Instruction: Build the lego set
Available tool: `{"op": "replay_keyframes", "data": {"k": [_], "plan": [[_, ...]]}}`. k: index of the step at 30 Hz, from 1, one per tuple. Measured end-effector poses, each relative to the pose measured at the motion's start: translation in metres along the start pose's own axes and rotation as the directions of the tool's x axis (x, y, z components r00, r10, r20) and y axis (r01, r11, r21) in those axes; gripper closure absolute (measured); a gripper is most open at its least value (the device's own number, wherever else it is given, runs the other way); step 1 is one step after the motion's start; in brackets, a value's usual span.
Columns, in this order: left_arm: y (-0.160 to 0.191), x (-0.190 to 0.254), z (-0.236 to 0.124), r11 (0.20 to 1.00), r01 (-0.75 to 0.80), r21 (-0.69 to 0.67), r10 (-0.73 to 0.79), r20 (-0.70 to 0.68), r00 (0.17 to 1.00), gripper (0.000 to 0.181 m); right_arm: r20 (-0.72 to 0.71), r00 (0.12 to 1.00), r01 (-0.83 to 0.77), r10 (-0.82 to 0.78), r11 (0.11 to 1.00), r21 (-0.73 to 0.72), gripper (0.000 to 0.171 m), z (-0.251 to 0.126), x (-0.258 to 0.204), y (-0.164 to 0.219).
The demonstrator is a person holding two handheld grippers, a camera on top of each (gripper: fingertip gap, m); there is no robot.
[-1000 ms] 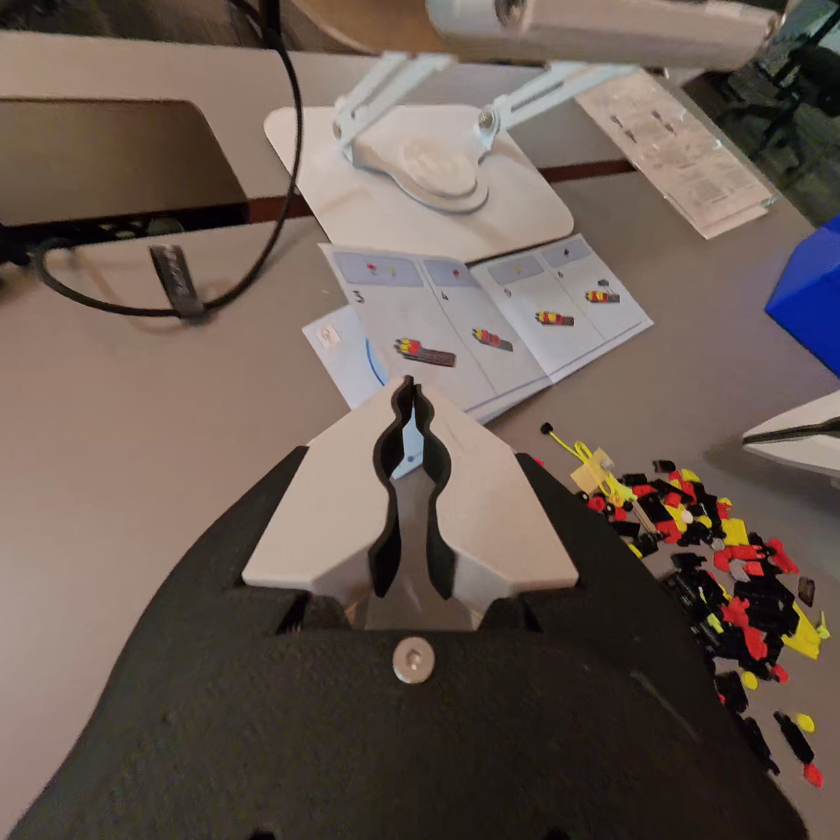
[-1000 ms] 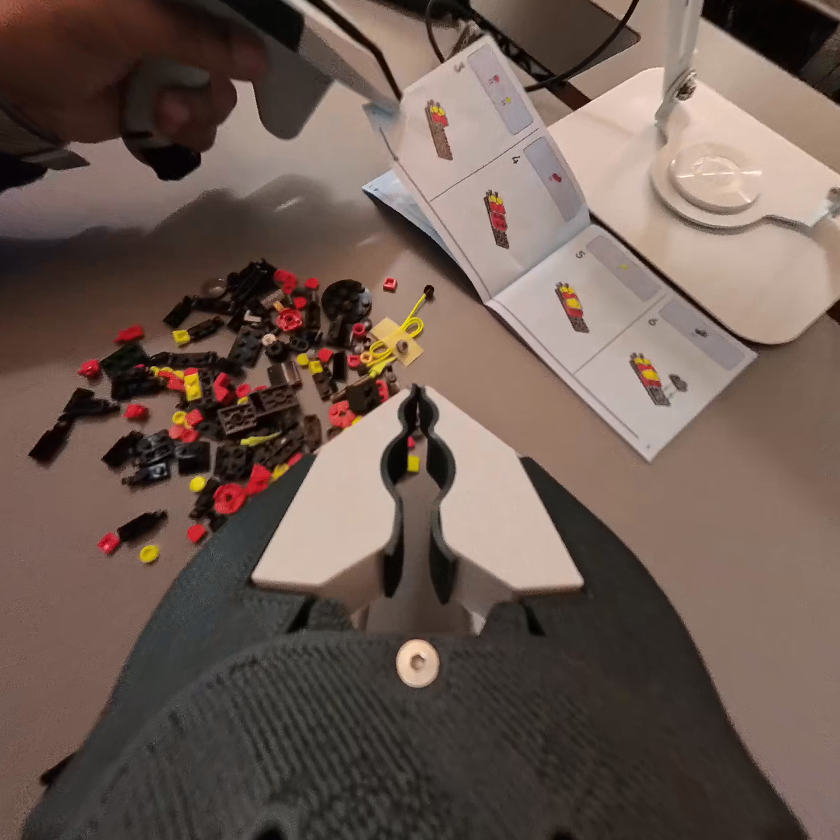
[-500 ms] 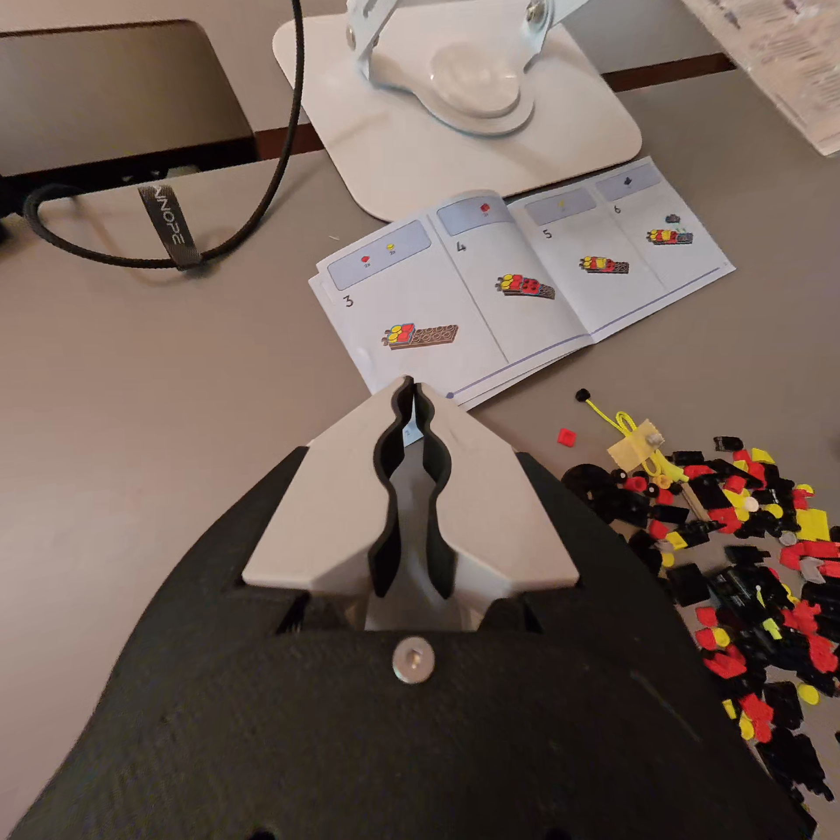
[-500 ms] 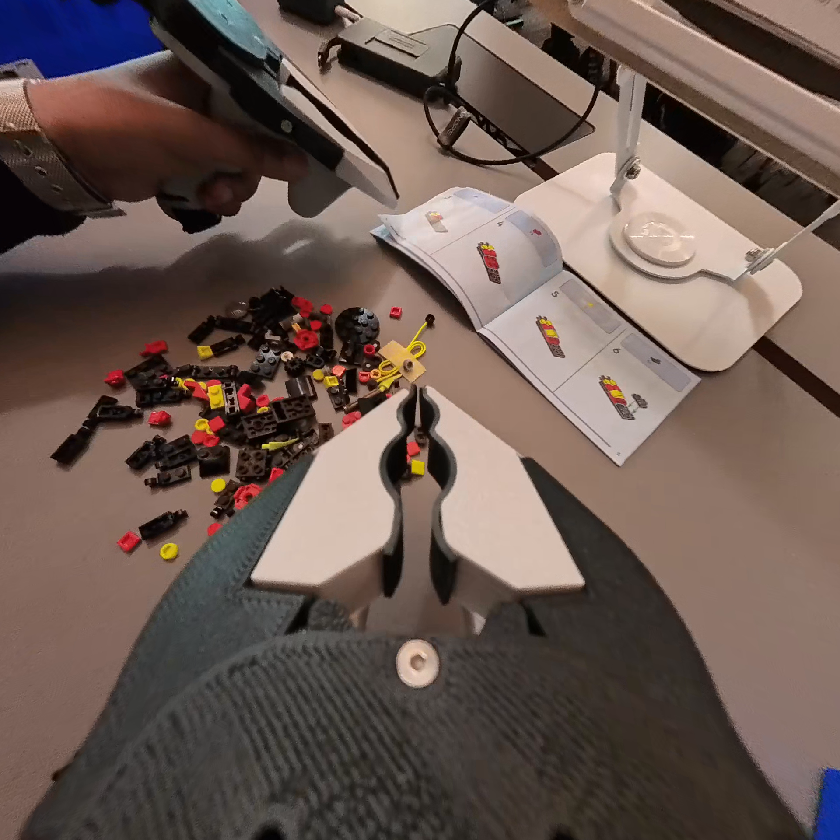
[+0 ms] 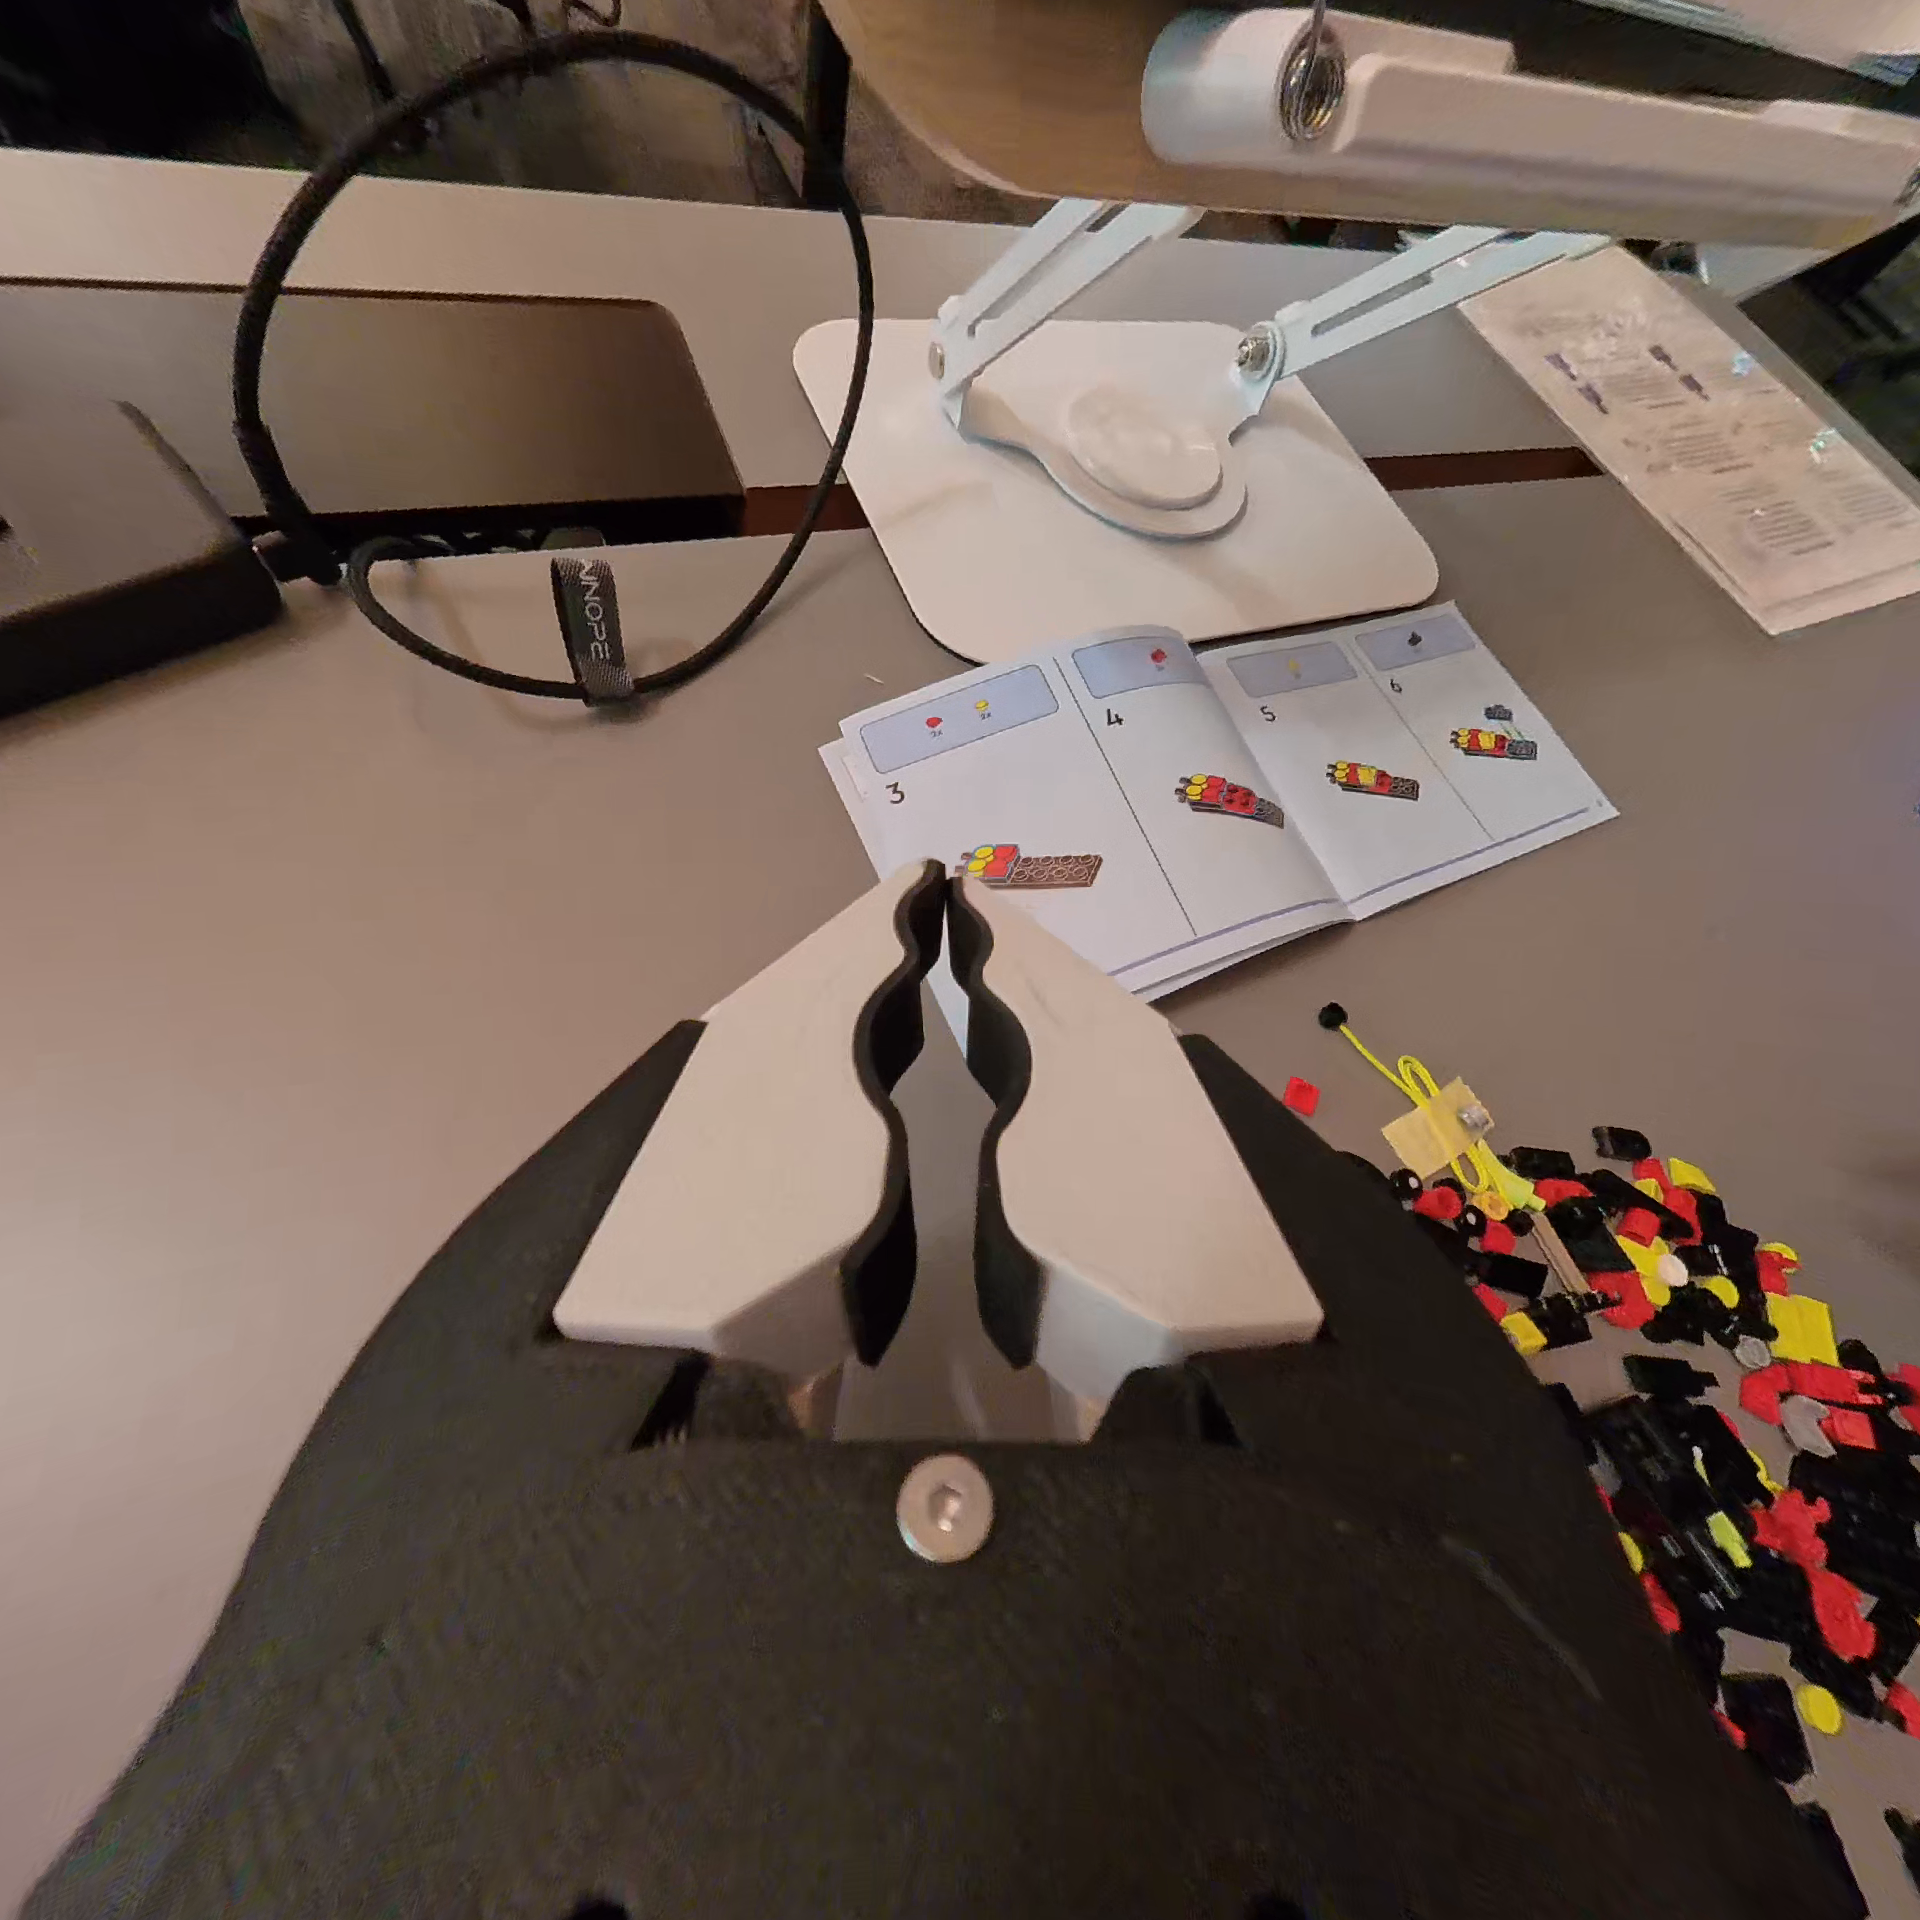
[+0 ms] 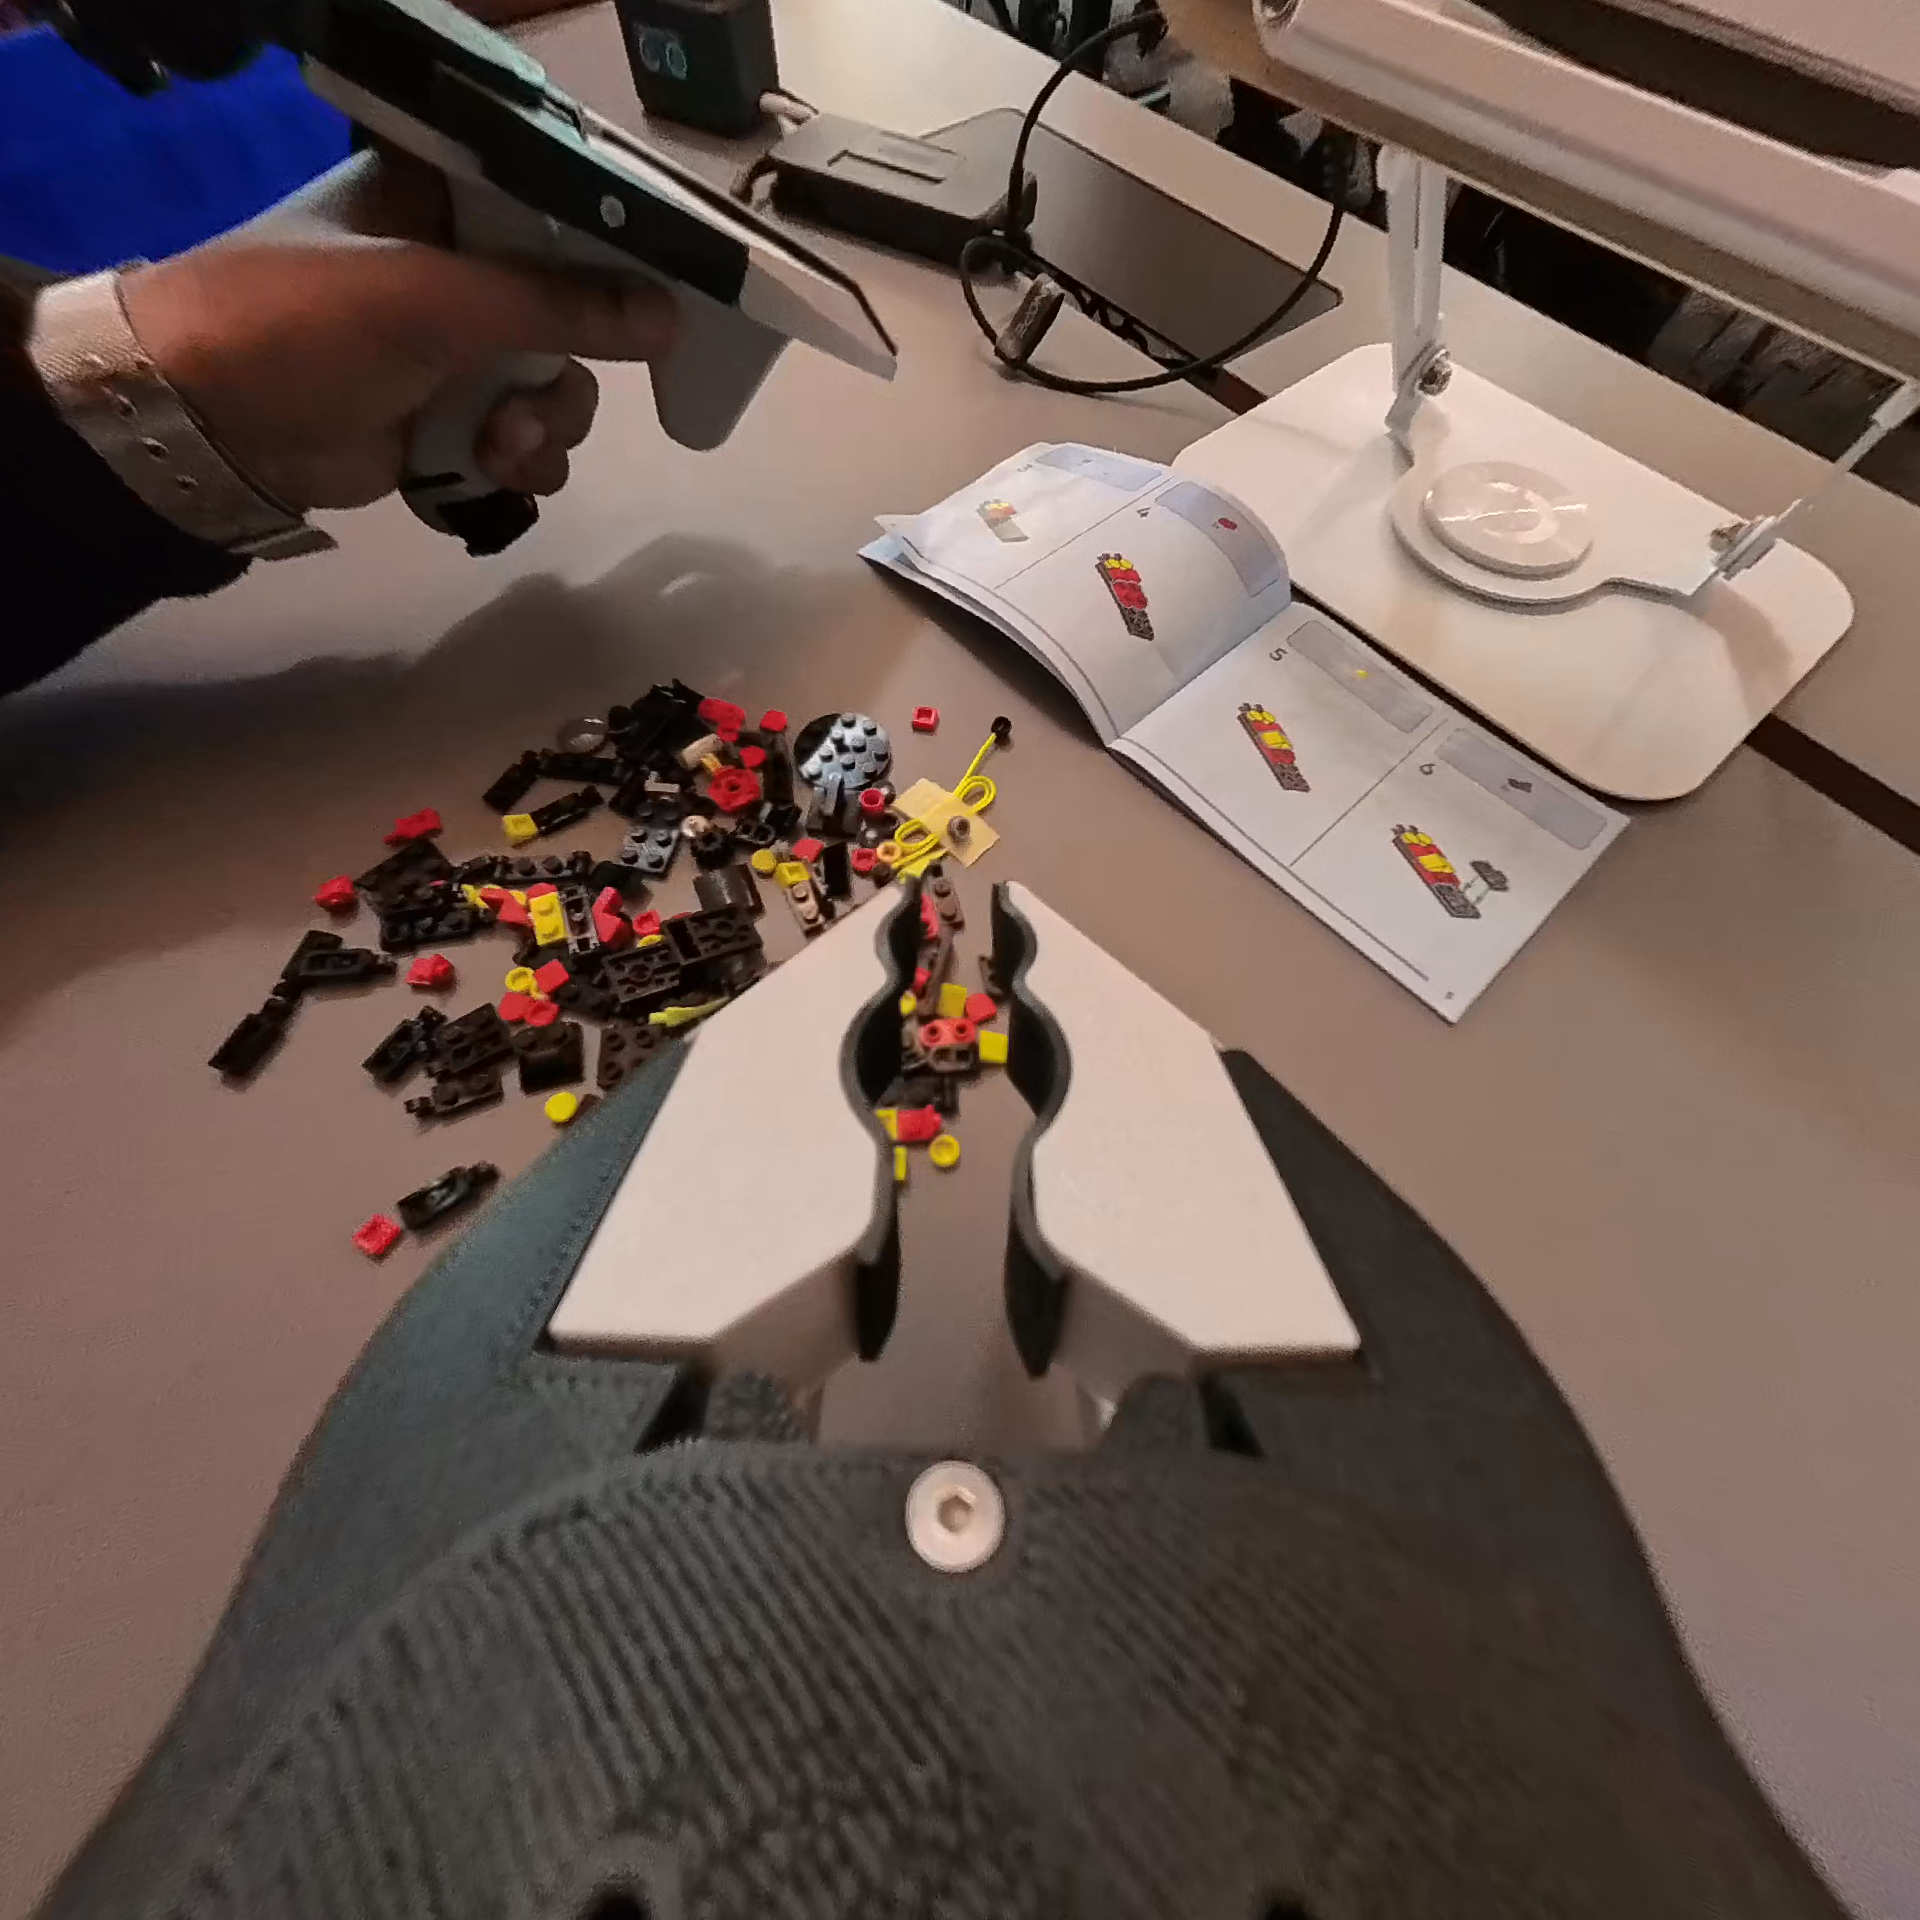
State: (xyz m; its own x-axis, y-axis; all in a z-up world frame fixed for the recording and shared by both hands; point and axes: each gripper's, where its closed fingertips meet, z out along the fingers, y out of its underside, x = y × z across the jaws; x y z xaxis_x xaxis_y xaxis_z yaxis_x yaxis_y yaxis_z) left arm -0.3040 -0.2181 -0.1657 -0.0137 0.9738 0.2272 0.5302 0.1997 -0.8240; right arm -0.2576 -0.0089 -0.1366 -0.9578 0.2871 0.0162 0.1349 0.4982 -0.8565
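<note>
While the left gripper hangs above the table with its jaws together and nothing between them, the right gripper stands a little apart over the pile of lego pieces, also empty. In the right wrist view the pile lies from about 9 o'clock to 12 o'clock of the right gripper tips, and some small red and yellow pieces show in the gap between its fingers. The open instruction booklet lies at about 2 o'clock, near the white stand base. In the left wrist view the pile sits at 4 o'clock and the booklet at 1 o'clock.

I judge that the pieces are very light, hard and smooth, so they can slide or flip away when a finger pushes them. Many lie touching or on top of one another, so a clean grip is difficult. It seems better to take one piece at the edge of the pile, by its two flat sides, with a narrow opening. No piece is assembled yet, as far as I can see.
</note>
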Motion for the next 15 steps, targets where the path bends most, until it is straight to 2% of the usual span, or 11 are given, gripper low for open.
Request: {"op": "replay_keyframes", "data": {"k": [4, 9, 15], "plan": [[0.003, 0.013, -0.009, 1.0, -0.01, 0.016, 0.01, -0.017, 1.0, 0.181, 0.001, 0.998, -0.07, 0.07, 0.995, 0.067, 0.159, -0.018, -0.007, 0.01], [0.017, 0.062, -0.05, 0.998, 0.014, 0.064, -0.006, -0.125, 0.992, 0.181, 0.009, 0.977, -0.214, 0.213, 0.975, 0.053, 0.156, -0.031, -0.021, 0.052], [0.065, 0.103, -0.084, 0.996, 0.092, 0.0, -0.09, -0.172, 0.981, 0.181, 0.017, 0.954, -0.299, 0.3, 0.938, 0.174, 0.151, -0.046, -0.027, 0.035]]}}
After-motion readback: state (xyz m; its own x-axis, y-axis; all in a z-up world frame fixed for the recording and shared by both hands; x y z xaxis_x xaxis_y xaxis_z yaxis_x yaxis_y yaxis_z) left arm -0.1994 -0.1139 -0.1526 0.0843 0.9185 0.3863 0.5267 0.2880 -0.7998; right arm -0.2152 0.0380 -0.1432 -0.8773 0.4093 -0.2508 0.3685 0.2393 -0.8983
